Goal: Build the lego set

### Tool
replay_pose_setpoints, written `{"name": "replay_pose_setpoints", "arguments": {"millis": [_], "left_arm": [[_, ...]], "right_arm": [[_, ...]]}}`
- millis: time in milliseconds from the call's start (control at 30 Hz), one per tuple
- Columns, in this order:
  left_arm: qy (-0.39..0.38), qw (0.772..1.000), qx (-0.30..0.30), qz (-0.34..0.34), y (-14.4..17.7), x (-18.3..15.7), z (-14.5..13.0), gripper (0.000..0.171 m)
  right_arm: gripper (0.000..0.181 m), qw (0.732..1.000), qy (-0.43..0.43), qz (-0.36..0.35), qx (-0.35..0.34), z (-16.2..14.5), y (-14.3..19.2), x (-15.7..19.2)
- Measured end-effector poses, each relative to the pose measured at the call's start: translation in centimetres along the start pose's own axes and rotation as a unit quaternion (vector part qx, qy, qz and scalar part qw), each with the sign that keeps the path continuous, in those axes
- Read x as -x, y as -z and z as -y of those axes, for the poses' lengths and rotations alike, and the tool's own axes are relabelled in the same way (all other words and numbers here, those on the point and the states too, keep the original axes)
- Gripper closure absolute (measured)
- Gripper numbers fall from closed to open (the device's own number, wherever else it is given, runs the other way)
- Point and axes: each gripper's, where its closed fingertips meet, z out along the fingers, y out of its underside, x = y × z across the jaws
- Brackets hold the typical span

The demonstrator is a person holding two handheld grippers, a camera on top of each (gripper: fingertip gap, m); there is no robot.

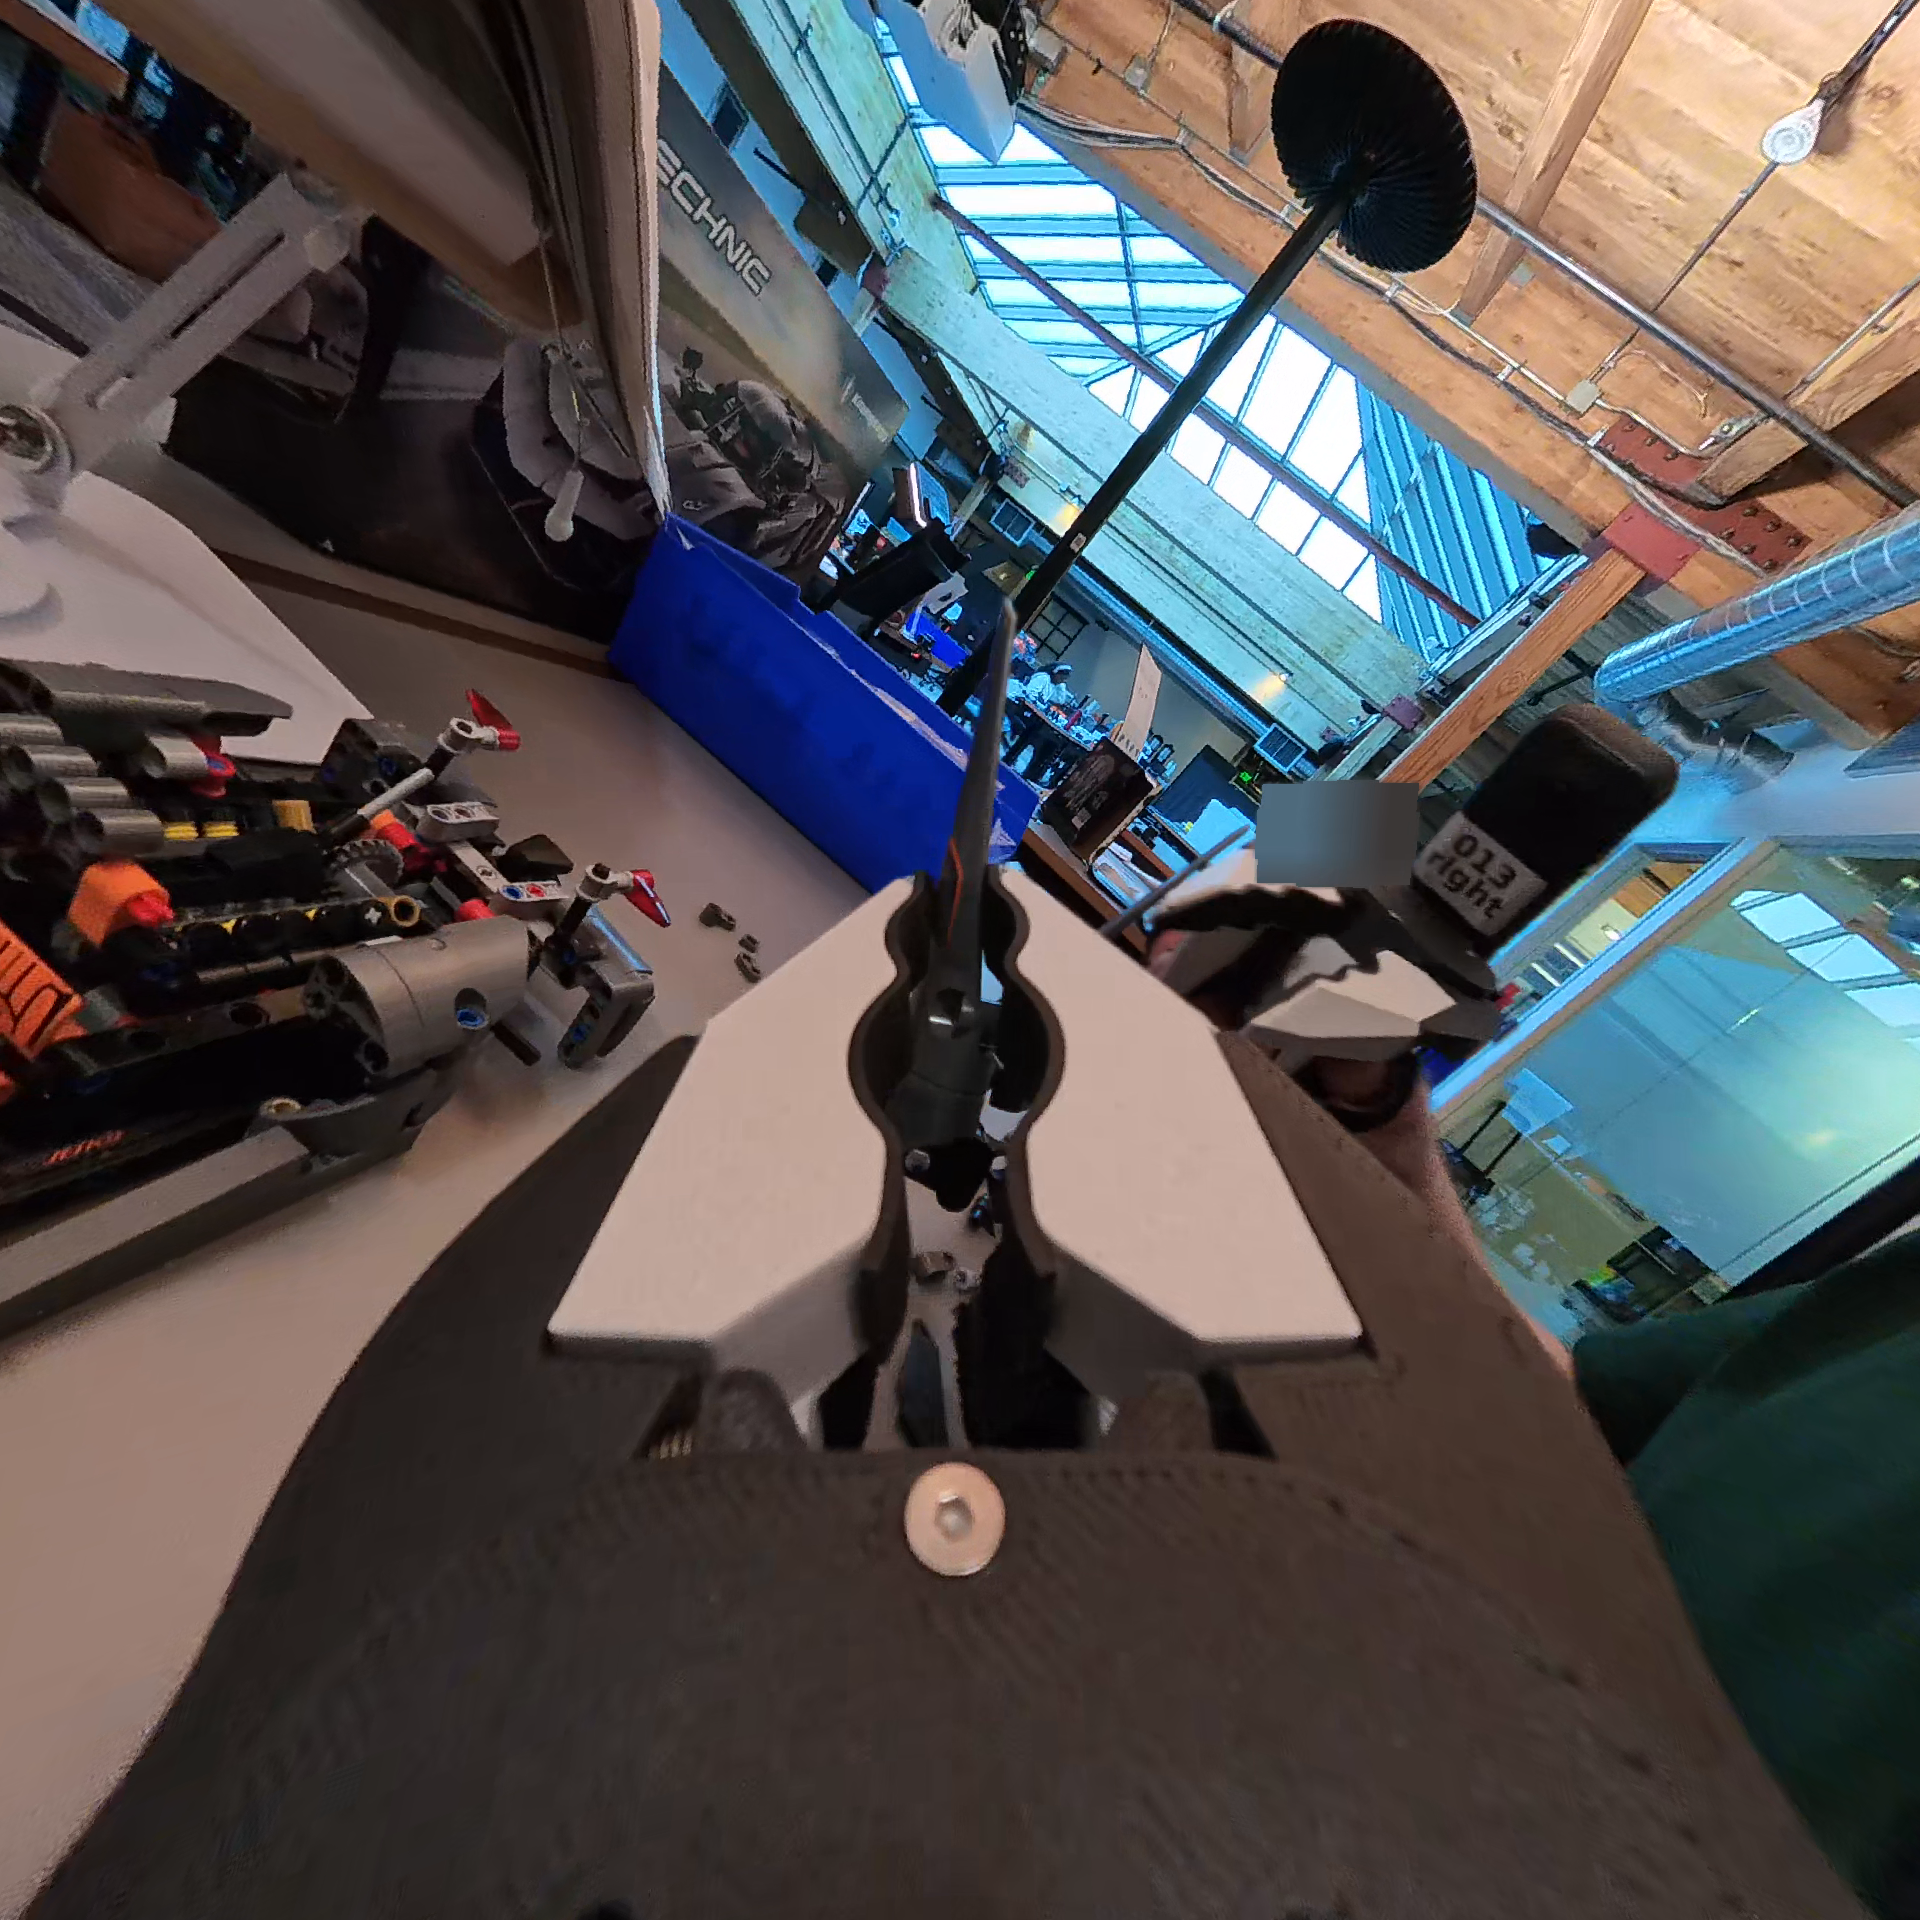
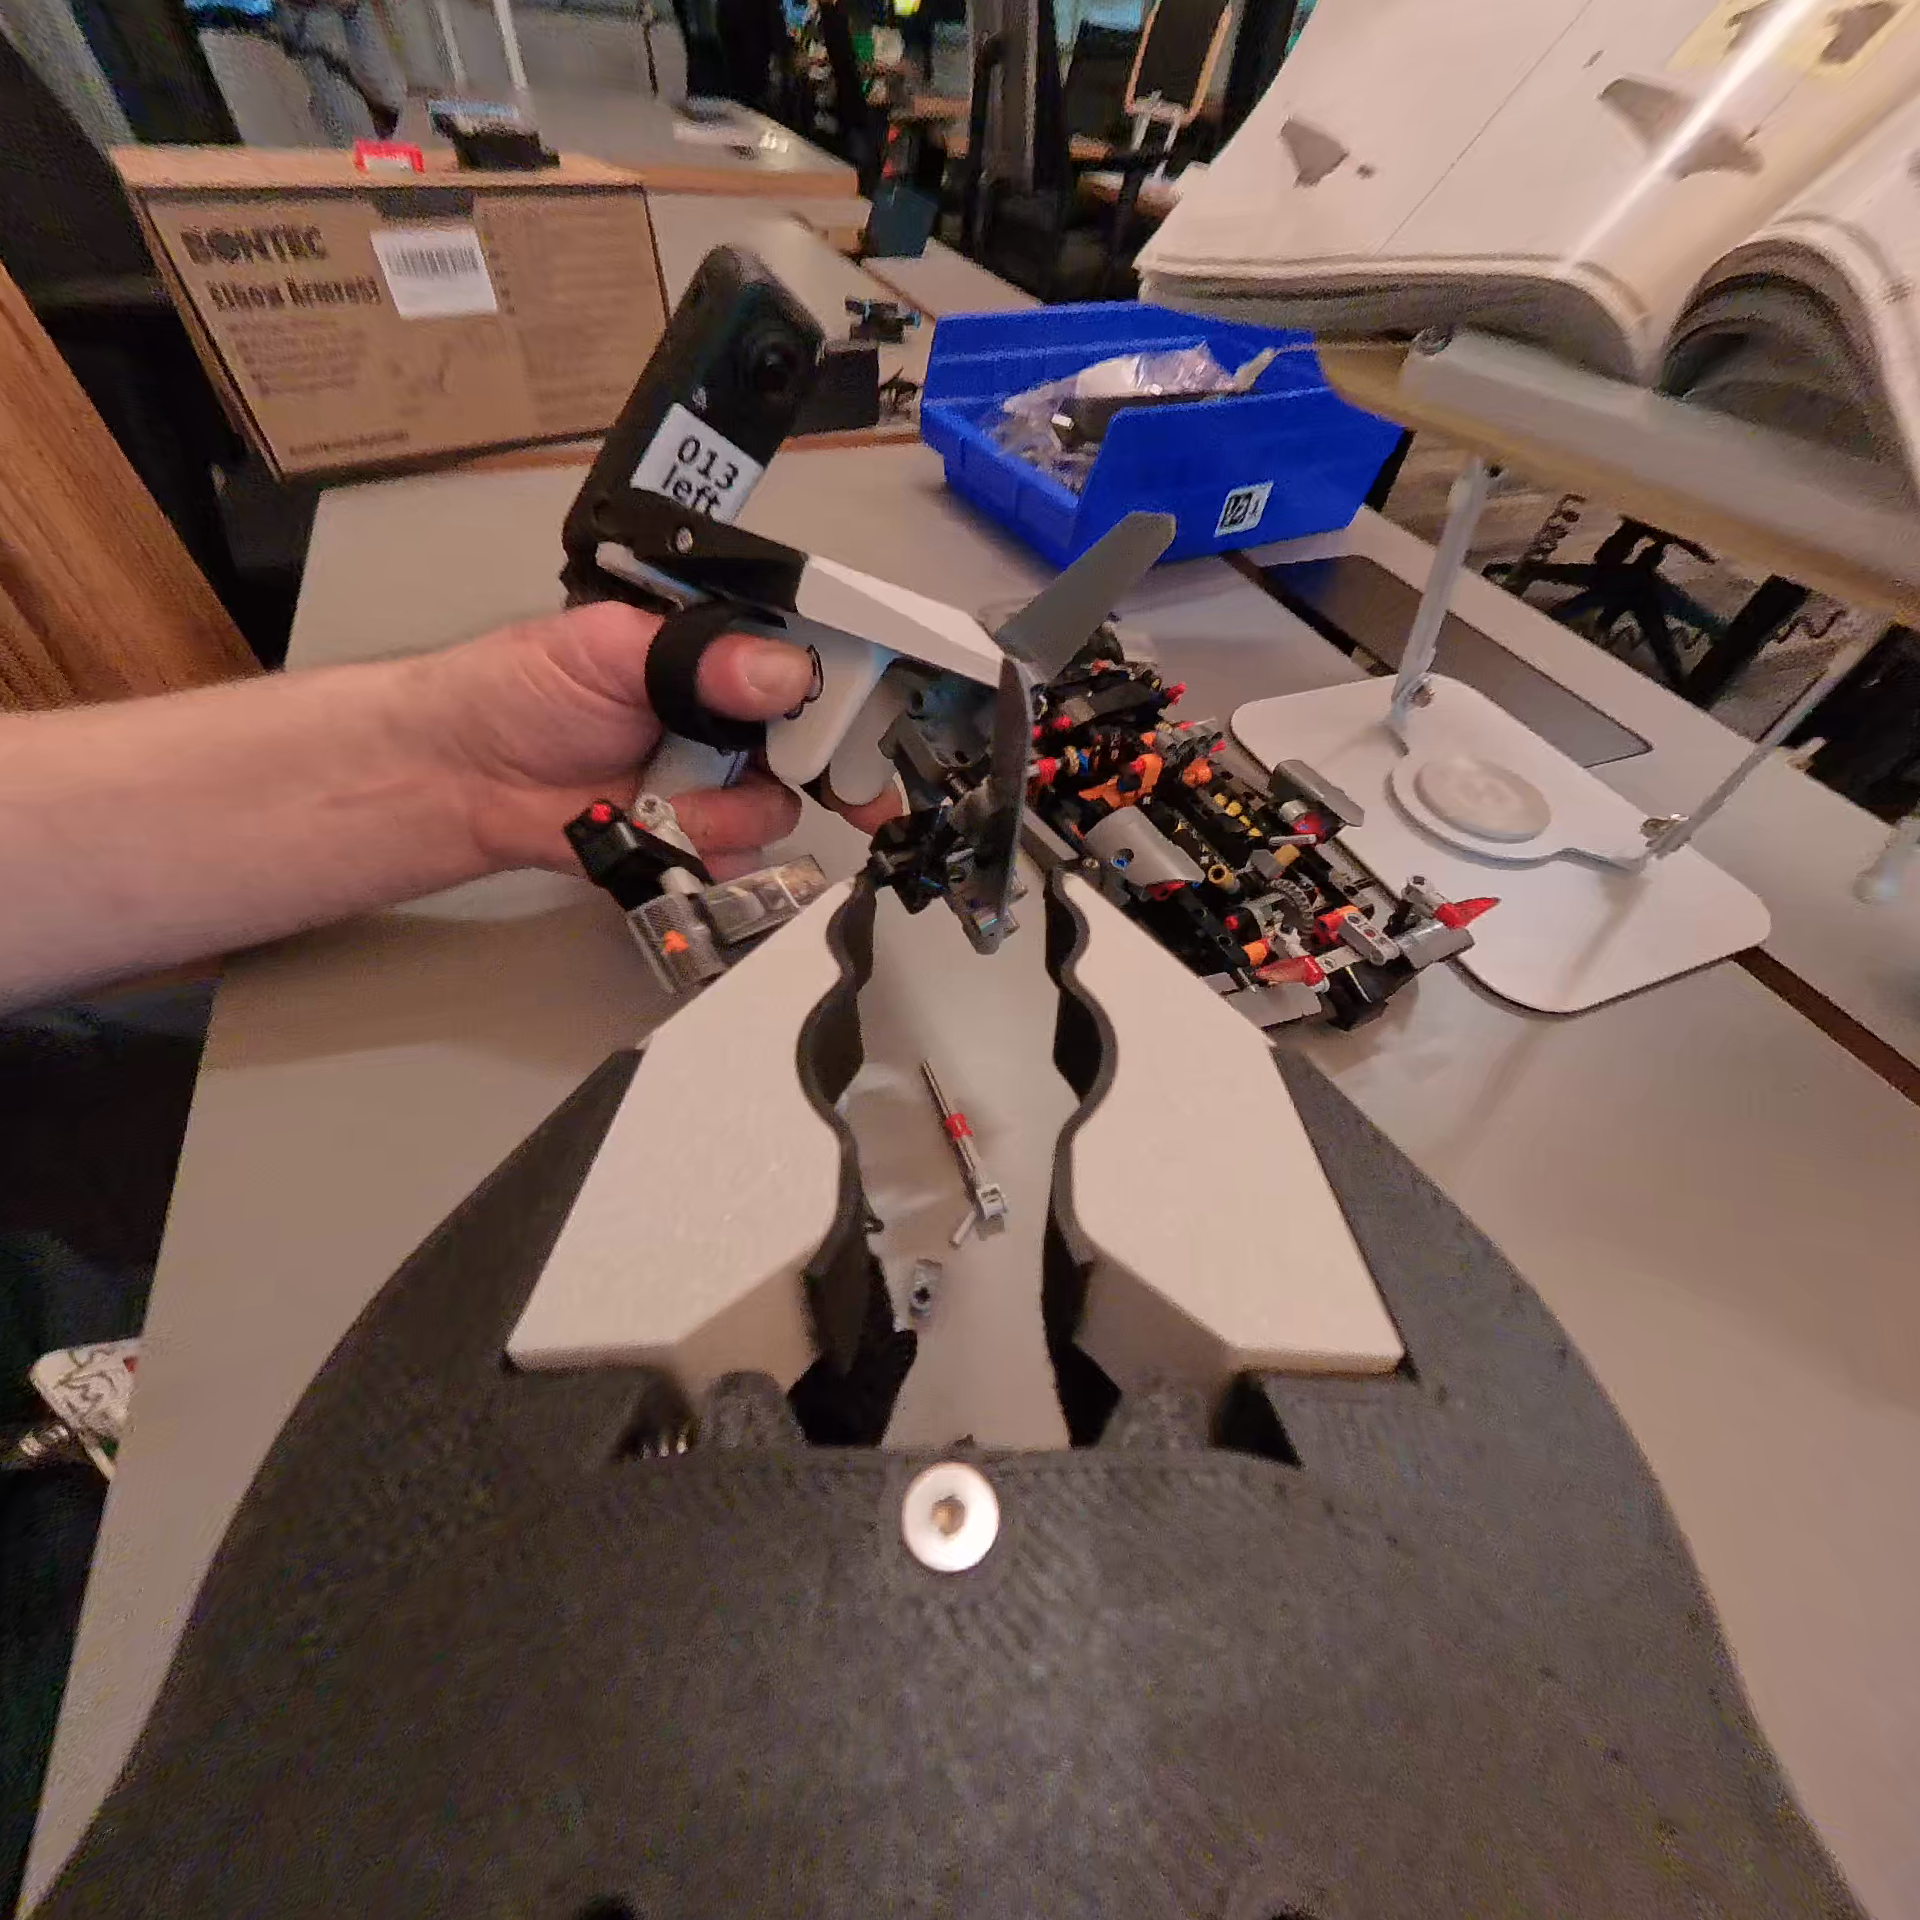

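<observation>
- We see our left gripper [image 1: 961, 935] closed on a small dark grey lego sub-assembly with long thin blades [image 1: 951, 1049], lifted above the grey desk [image 1: 208, 1507].
- In the right wrist view the same bladed piece [image 2: 997, 790] sticks out from the left gripper [image 2: 914, 748], which a bare hand [image 2: 582, 727] holds.
- Our right gripper [image 2: 956, 914] has its jaws apart and grips nothing; the bladed piece sits just ahead of its fingertips.
- On the desk between those open jaws lie a thin grey axle with a red bush [image 2: 961, 1143] and a tiny grey connector [image 2: 922, 1288].
- The large black, grey and orange lego vehicle chassis [image 2: 1226, 842] rests on the desk beyond, just beside the white base of a book stand [image 2: 1621, 935].
- A blue plastic parts bin [image 2: 1164, 436] stands toward the desk's far edge; it holds clear plastic bags [image 2: 1101, 390] with what look like small parts inside.
- An open instruction book [image 2: 1558, 166] sits on the stand above.
</observation>
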Motion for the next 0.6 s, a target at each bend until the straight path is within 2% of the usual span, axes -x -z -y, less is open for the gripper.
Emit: {"name": "replay_pose_setpoints", "arguments": {"millis": [100, 267, 433, 600], "left_arm": [[0.012, 1.000, 0.002, -0.006, -0.3, -0.1, -0.3, 0.165], [0.029, 0.999, 0.003, -0.013, -0.8, -0.1, -1.0, 0.165], [0.046, 0.999, 0.001, -0.010, -0.9, 0.5, -1.2, 0.165], [0.059, 0.998, -0.001, -0.007, -0.9, 1.2, -1.2, 0.165]], "right_arm": [[0.151, 0.999, 0.003, 0.024, 0.028, -0.9, -2.0, -0.3], [0.173, 0.996, -0.052, 0.063, 0.025, -1.1, -3.8, -0.8], [0.174, 0.994, -0.065, 0.083, 0.033, -1.8, -4.0, -0.7], [0.172, 0.996, -0.021, 0.080, 0.037, -2.1, -4.0, -0.2]]}}
